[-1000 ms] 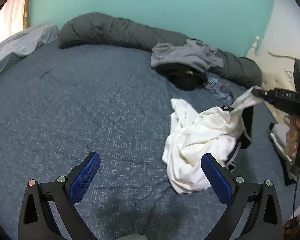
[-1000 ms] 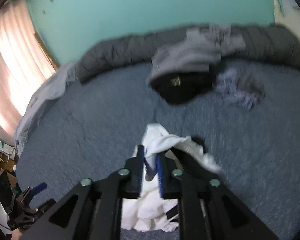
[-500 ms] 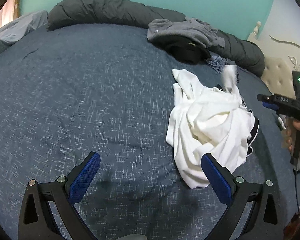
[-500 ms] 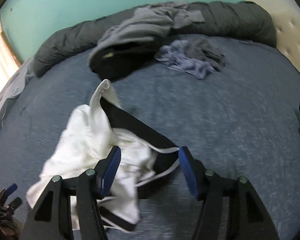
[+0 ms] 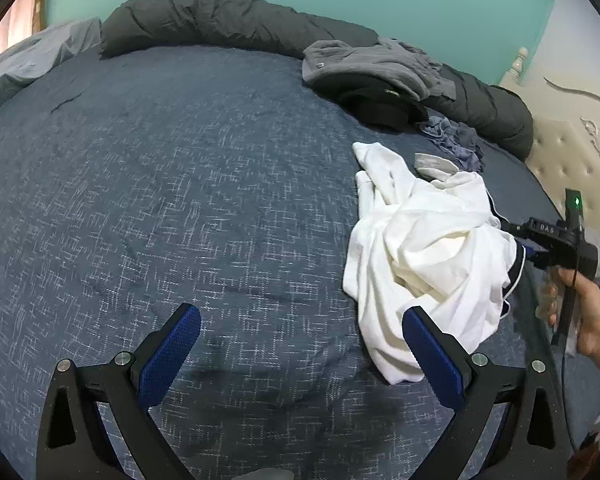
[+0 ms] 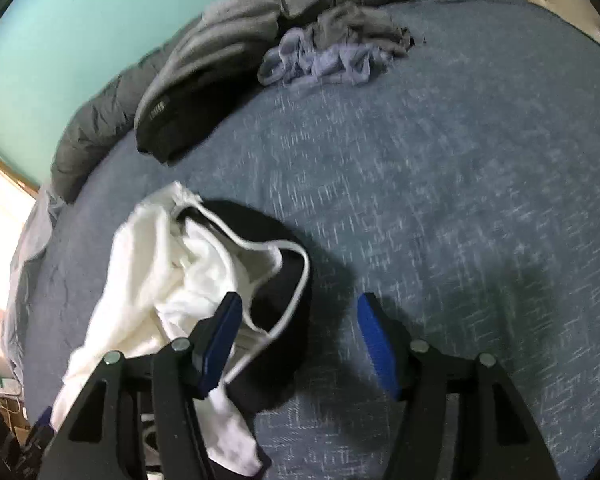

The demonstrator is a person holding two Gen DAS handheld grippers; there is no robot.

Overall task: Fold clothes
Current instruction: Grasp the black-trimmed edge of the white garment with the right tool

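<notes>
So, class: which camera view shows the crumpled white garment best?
The left wrist view: the white garment lies whole and sharp on the bed. The right wrist view shows it blurred, partly hidden behind the gripper's finger.

Clothes lie on a blue bed [image 5: 180,184].
We see a crumpled white garment [image 5: 424,252], a grey-and-black pile [image 5: 372,80], a small bluish heap [image 6: 324,60] and a rolled dark duvet [image 5: 220,20].

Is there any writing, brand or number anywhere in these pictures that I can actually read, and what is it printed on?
"DAS": pale letters on the black body of the right gripper, seen from the left wrist; a mark before them is too blurred to read.
Label on the black garment: pale patch, too blurred to read.
Nothing else carries text.
</notes>
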